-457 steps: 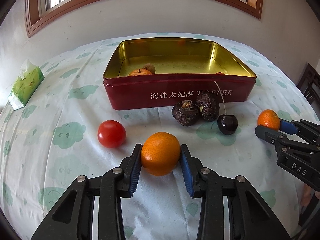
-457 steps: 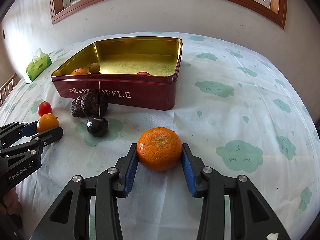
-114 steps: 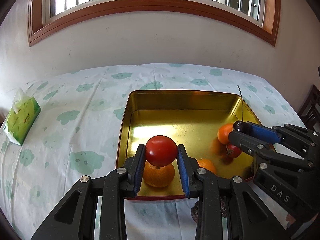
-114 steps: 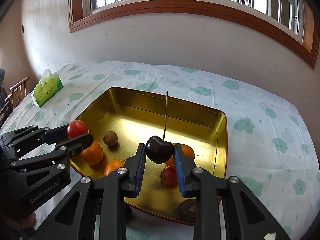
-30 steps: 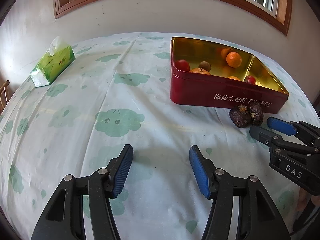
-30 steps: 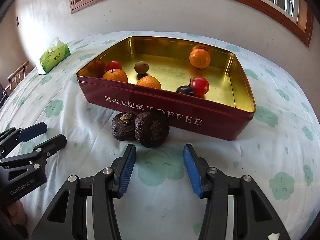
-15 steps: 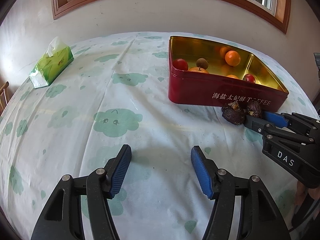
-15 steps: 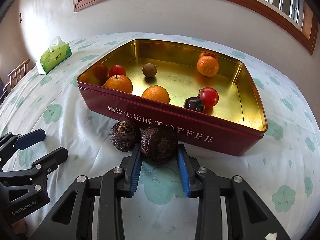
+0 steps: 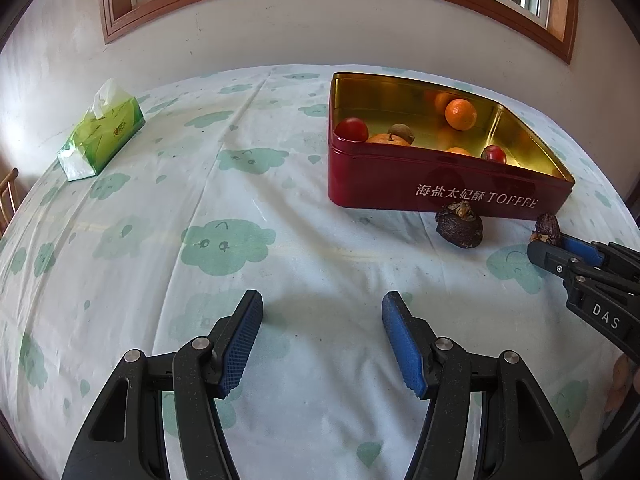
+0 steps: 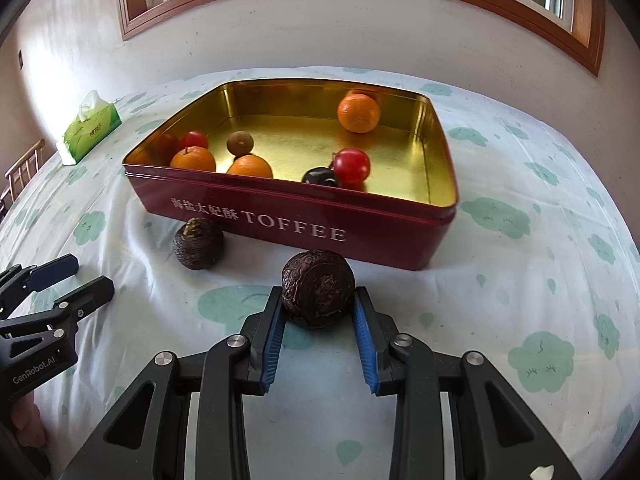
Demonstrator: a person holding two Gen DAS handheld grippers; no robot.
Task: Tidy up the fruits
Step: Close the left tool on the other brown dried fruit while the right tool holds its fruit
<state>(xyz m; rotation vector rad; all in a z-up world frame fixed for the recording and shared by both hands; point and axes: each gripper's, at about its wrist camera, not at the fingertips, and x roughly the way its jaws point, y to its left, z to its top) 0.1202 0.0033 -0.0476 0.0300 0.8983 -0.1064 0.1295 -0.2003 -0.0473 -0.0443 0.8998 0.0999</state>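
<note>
My right gripper [image 10: 318, 300] is shut on a dark wrinkled fruit [image 10: 318, 286], held just in front of the red toffee tin [image 10: 300, 228]. That fruit also shows in the left wrist view [image 9: 547, 227] at the right gripper's tips [image 9: 546, 246]. A second dark wrinkled fruit [image 10: 198, 243] lies on the cloth against the tin's front wall; it also shows in the left wrist view [image 9: 460, 224]. The tin holds several oranges, tomatoes, a cherry and a small brown fruit. My left gripper [image 9: 322, 312] is open and empty over bare cloth, left of the tin [image 9: 400, 180].
A green tissue pack [image 9: 102, 136] lies at the far left of the table; it also shows in the right wrist view [image 10: 90, 126]. The table carries a white cloth with green cloud prints [image 9: 224, 240]. A wall and window sit behind the table.
My right gripper has closed on the right-hand dark fruit and drawn it back and to the right, away from the other dark fruit. The left gripper has barely moved.
</note>
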